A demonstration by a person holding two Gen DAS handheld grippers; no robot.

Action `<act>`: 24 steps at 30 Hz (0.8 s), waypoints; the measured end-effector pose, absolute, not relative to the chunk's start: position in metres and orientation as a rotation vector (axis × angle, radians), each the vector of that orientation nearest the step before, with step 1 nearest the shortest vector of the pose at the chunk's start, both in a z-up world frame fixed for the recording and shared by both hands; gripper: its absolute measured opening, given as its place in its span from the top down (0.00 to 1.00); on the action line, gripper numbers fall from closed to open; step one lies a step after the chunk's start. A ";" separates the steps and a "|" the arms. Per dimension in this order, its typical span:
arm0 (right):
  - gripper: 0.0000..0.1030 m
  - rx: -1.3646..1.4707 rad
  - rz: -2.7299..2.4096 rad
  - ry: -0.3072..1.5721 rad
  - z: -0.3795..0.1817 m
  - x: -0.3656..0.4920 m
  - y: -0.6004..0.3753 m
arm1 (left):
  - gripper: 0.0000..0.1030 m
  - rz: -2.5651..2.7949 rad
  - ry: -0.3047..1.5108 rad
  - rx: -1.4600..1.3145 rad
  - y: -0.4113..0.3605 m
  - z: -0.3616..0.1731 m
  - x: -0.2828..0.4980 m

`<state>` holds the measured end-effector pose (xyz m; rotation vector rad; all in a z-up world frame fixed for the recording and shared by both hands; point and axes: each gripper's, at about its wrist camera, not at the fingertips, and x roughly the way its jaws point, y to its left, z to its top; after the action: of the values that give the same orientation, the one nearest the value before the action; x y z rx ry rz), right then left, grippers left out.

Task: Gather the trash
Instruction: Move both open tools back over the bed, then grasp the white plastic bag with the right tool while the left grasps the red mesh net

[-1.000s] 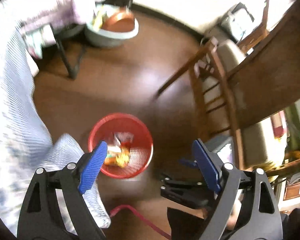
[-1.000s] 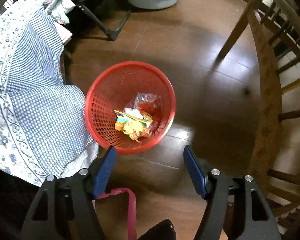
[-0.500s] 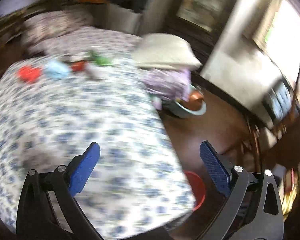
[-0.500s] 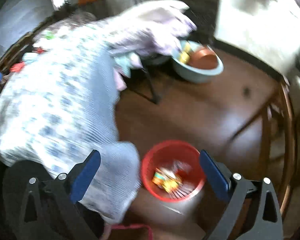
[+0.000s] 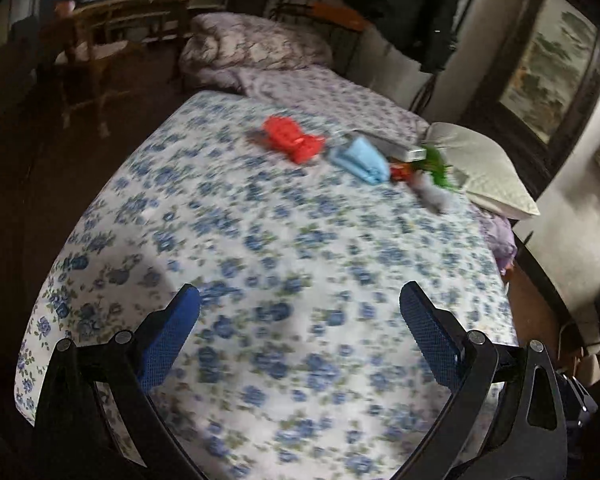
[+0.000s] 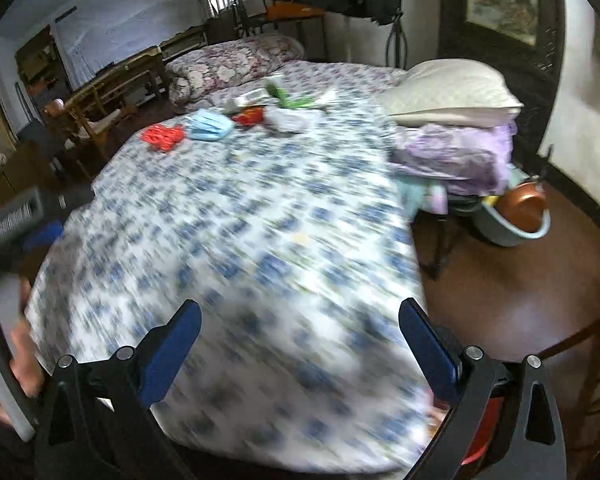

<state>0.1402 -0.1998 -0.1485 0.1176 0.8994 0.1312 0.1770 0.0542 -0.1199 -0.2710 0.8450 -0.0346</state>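
Several pieces of trash lie at the far side of the flowered bed (image 5: 284,264): a red wrapper (image 5: 294,140) (image 6: 163,136), a light blue face mask (image 5: 361,160) (image 6: 210,126), a small red piece (image 5: 399,172) (image 6: 250,116), a grey-white crumpled piece (image 5: 431,194) (image 6: 290,120) and a green wrapper (image 5: 437,162) (image 6: 290,100). My left gripper (image 5: 300,308) is open and empty over the near part of the bed. My right gripper (image 6: 300,320) is open and empty over the bed's near right corner. A sliver of the red trash basket (image 6: 479,440) shows behind the right finger.
A white pillow (image 5: 483,164) (image 6: 451,92) and folded purple bedding (image 6: 455,156) lie at the bed's right edge. A rolled quilt (image 5: 256,48) lies at the far end. A blue basin with a copper bowl (image 6: 519,212) stands on the brown floor. Wooden chairs (image 5: 88,52) stand far left.
Both grippers have swung up from the red basket on the floor to face across the bed. Both stayed open and empty. The basket has left the left wrist view.
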 end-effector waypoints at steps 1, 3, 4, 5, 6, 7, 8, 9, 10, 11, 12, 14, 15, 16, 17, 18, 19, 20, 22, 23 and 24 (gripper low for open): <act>0.06 0.115 0.134 0.895 -0.149 0.144 -0.192 | 0.07 -0.026 0.847 -0.285 0.059 -0.123 0.177; 0.06 0.096 0.133 0.874 -0.146 0.152 -0.179 | 0.07 -0.014 0.841 -0.309 0.066 -0.128 0.178; 0.06 0.090 0.132 0.868 -0.146 0.152 -0.174 | 0.07 -0.008 0.838 -0.316 0.069 -0.130 0.177; 0.06 0.088 0.133 0.861 -0.144 0.157 -0.169 | 0.07 -0.005 0.837 -0.320 0.070 -0.132 0.178; 0.06 0.092 0.132 0.853 -0.143 0.161 -0.167 | 0.07 0.000 0.836 -0.325 0.071 -0.134 0.179; 0.06 0.095 0.131 0.846 -0.144 0.166 -0.166 | 0.07 0.002 0.835 -0.327 0.070 -0.136 0.181; 0.06 0.095 0.126 0.836 -0.143 0.171 -0.165 | 0.07 0.002 0.835 -0.328 0.069 -0.137 0.181; 0.06 0.090 0.114 0.820 -0.141 0.179 -0.162 | 0.07 0.005 0.836 -0.325 0.069 -0.139 0.182; 0.06 0.083 0.100 0.803 -0.138 0.186 -0.160 | 0.07 0.013 0.837 -0.317 0.068 -0.140 0.183; 0.06 0.077 0.090 0.789 -0.137 0.194 -0.158 | 0.07 0.027 0.839 -0.304 0.067 -0.143 0.185; 0.06 0.074 0.080 0.774 -0.133 0.205 -0.156 | 0.07 0.036 0.838 -0.291 0.066 -0.144 0.187; 0.06 0.100 0.082 0.778 -0.130 0.235 -0.157 | 0.07 0.052 0.839 -0.263 0.063 -0.147 0.190; 0.06 0.133 0.090 0.789 -0.129 0.250 -0.161 | 0.07 0.053 0.839 -0.260 0.063 -0.147 0.191; 0.06 0.161 0.088 0.793 -0.127 0.261 -0.165 | 0.07 0.051 0.837 -0.266 0.063 -0.147 0.191; 0.06 0.181 0.081 0.797 -0.127 0.273 -0.168 | 0.07 0.047 0.833 -0.273 0.064 -0.147 0.192; 0.06 0.195 0.060 0.819 -0.128 0.294 -0.174 | 0.07 0.047 0.826 -0.278 0.064 -0.146 0.191; 0.06 0.195 0.046 0.838 -0.131 0.306 -0.176 | 0.07 0.047 0.824 -0.277 0.064 -0.146 0.192; 0.06 0.192 0.024 0.860 -0.135 0.323 -0.179 | 0.07 0.046 0.823 -0.275 0.063 -0.146 0.193; 0.06 0.183 -0.008 0.893 -0.145 0.344 -0.182 | 0.07 0.043 0.823 -0.274 0.063 -0.146 0.194; 0.06 0.189 -0.024 0.910 -0.151 0.354 -0.184 | 0.07 0.041 0.824 -0.273 0.062 -0.146 0.195; 0.06 0.201 -0.035 0.919 -0.155 0.360 -0.186 | 0.07 0.039 0.827 -0.271 0.062 -0.147 0.195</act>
<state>0.3602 -0.1864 -0.1553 0.2011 0.9187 -0.0351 0.1954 0.0617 -0.1470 -0.2714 0.8271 0.0389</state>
